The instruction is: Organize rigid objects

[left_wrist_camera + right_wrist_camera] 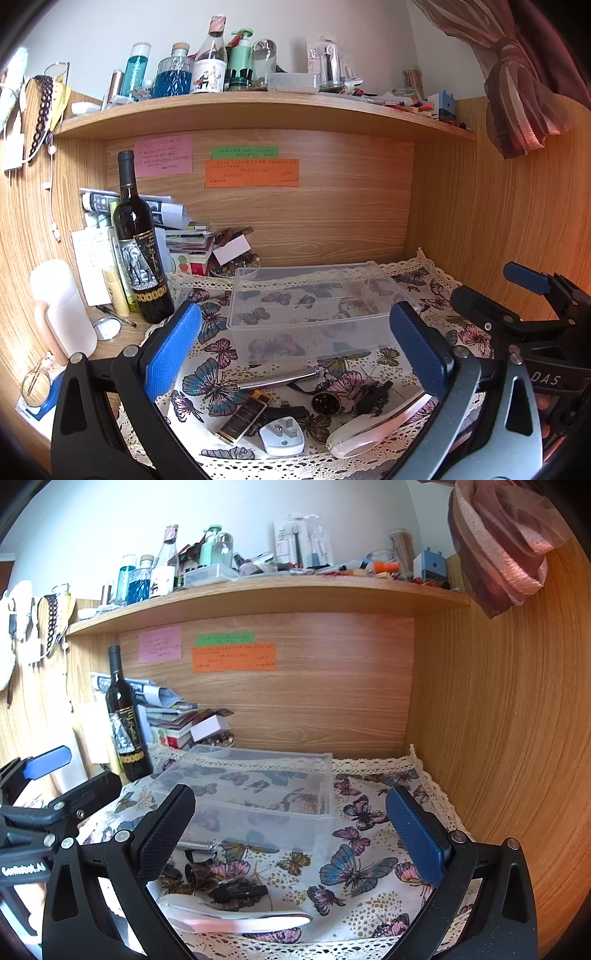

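A clear plastic box [317, 306] sits on the butterfly cloth [221, 373] covering the tabletop, with nothing visible inside. Just in front of it lie a metal rod [280, 380], a gold-edged lighter [245, 415], a white plug [282, 435] and a pink hand mirror [369, 432]. The left hand-held gripper [295, 350] and right hand-held gripper [291, 838] both hover with jaws wide apart, holding nothing. A wine bottle [138, 240] stands left.

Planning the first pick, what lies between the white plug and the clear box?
In the left wrist view, a gold-and-black lighter and a metal rod lie between white plug and clear box.
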{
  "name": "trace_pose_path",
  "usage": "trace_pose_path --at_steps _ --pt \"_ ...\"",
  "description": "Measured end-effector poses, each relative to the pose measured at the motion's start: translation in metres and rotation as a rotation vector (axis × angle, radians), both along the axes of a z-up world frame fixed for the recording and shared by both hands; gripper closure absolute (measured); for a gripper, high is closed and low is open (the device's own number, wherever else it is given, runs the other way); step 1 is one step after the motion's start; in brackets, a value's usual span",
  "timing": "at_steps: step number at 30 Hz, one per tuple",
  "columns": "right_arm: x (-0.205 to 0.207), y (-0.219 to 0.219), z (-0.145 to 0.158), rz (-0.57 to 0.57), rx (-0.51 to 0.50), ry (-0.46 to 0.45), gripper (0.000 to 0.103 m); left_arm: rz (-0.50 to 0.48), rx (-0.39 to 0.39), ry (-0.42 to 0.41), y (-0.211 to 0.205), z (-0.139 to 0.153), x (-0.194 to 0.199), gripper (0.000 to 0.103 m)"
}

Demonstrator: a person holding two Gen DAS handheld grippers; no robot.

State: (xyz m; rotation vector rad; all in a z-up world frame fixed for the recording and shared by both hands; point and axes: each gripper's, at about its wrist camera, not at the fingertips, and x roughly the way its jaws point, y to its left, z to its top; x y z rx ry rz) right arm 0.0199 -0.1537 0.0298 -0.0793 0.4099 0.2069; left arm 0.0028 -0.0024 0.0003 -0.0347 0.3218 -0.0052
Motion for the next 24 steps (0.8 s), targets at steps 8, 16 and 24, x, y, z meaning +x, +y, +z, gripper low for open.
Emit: trace_pose_path --at_steps 8,16,24 --pt "0.002 -0.002 -0.022 0.05 -0.037 0.087 0.001 0.03 -0.036 0.095 0.022 -0.022 0.009 0.021" --pt "0.009 0.008 -0.058 0.141 -0.036 0.243 0.004 0.076 -0.062 0.217 0.042 -0.059 0.005 0.022" --pt "0.013 0.043 -0.095 0.246 -0.044 0.355 0.004 0.092 -0.082 0.305 0.049 -0.088 -0.005 0.022"
